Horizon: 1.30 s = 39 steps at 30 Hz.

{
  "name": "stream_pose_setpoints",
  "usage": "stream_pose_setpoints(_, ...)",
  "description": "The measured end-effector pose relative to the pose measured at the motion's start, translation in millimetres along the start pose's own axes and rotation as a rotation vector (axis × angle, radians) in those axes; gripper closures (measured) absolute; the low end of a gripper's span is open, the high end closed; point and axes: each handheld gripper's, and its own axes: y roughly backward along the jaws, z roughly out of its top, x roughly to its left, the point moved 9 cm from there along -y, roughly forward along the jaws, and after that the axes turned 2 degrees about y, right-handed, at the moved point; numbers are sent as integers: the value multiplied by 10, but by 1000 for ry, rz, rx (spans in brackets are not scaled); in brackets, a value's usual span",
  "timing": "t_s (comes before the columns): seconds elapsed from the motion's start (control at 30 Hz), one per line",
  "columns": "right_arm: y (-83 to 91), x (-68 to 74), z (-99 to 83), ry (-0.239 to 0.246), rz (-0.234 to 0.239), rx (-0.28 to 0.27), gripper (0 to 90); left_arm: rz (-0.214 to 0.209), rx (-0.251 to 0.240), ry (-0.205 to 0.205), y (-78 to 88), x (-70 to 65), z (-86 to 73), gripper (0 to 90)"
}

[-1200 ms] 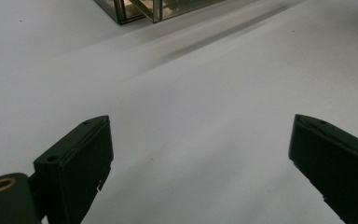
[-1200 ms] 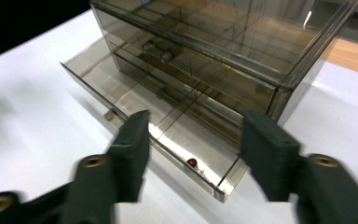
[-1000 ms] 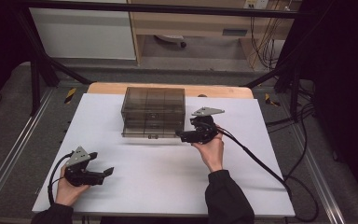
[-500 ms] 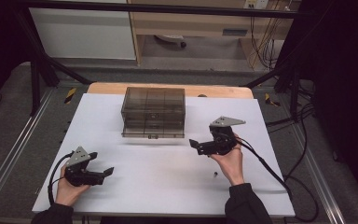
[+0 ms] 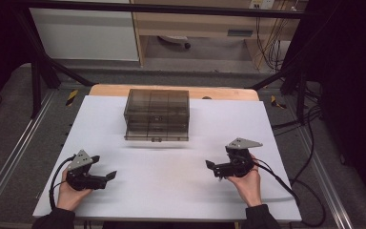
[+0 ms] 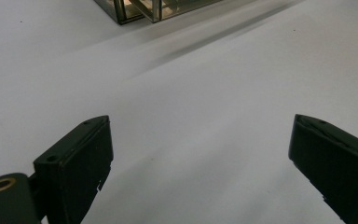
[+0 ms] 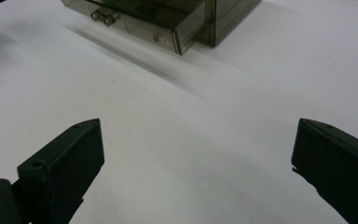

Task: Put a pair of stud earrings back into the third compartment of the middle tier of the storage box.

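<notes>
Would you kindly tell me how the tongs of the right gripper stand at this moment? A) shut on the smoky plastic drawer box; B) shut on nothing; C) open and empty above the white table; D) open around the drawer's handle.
C: the right gripper view shows the right gripper with its tongs wide apart and only bare white table between them, the drawer box lying farther off.
</notes>
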Motion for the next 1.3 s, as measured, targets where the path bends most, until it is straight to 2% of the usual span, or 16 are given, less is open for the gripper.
stream_pose_setpoints(0.37, 56, -11, -323, -32, -22, 30, 105, 1, 1, 0, -1, 1, -2, 60)
stream_pose_setpoints(0.43, 66, 0, -415, -53, -18, 41, 151, 1, 1, -1, -1, 1, -2, 60)
stream_pose_setpoints(0.63, 87, 6, -563, -47, -9, 72, 249, 1, 2, 0, -7, -4, -4, 60)
stream_pose_setpoints(0.67, 98, 5, -605, -42, -4, 84, 293, 0, 2, 0, -6, -5, -3, 60)
stream_pose_setpoints(0.83, 98, 0, -643, -46, -4, 89, 378, 1, 1, 0, -4, -3, -3, 60)
stream_pose_setpoints(0.87, 87, 14, -661, -33, 5, 97, 424, 0, 1, 0, -3, -3, -2, 60)
stream_pose_setpoints(1.3, 32, 19, -723, -7, -3, 132, 611, 0, 3, 0, -7, -5, -5, 60)
